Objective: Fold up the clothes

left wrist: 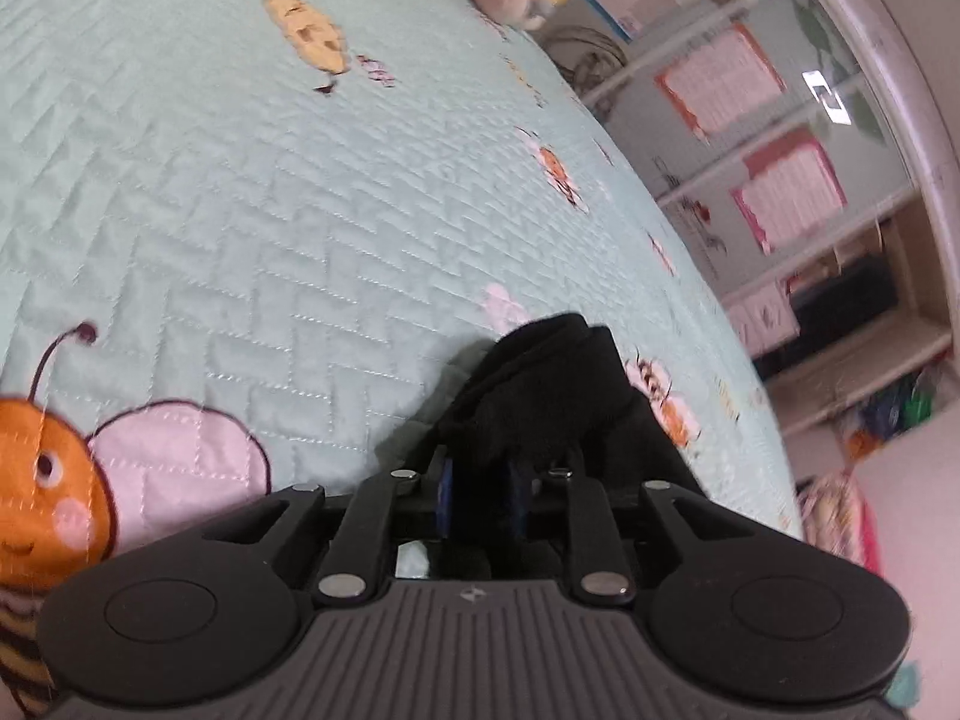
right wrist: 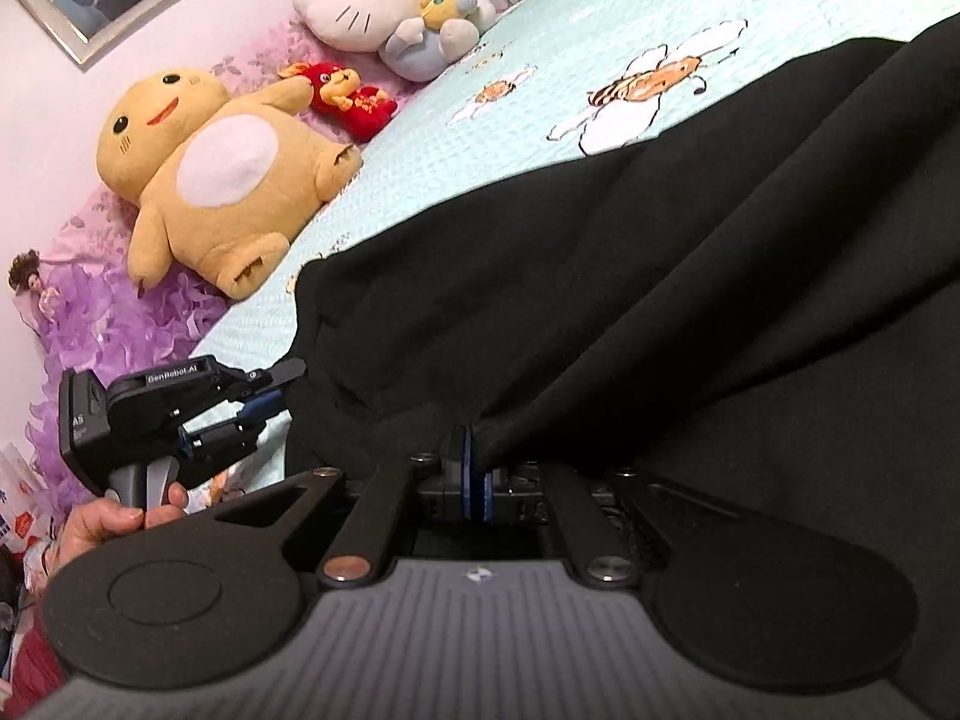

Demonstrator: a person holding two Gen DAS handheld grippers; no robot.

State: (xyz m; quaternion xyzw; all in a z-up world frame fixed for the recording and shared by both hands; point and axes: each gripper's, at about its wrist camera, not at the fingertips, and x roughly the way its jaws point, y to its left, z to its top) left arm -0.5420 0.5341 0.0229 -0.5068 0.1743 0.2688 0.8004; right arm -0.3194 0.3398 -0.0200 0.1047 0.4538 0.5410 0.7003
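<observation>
Closest to me on the left is my left gripper [left wrist: 480,471]. Its jaws stand a little apart, and a bunch of the black cloth [left wrist: 540,384] sits between them. I cannot tell if the pads press on it or just touch it. The cloth is bunched up there, I think, because this is a corner picked up for a fold. Under it is the bed [left wrist: 240,180], with its green cover and bee pictures. That is a good flat place to fold on.

From the other camera I see a hand [right wrist: 114,516] around the left gripper's handle, low on the left. The gripper points at the near edge of the cloth.

In the middle, right in front of me, is my right gripper [right wrist: 474,480]. Its jaws are tight together on a pinch of the black cloth. The cloth pulls up to that pinch in long folds, so I think this side is lifted while the rest lies spread on the bed, out to the right.

Far back on the left, a yellow toy [right wrist: 228,174] and a white toy [right wrist: 366,0] lie by the wall, well away from the cloth. They are out of the way.

I see no box, basket or drawer for the cloth to go in. The fold looks only just begun.
</observation>
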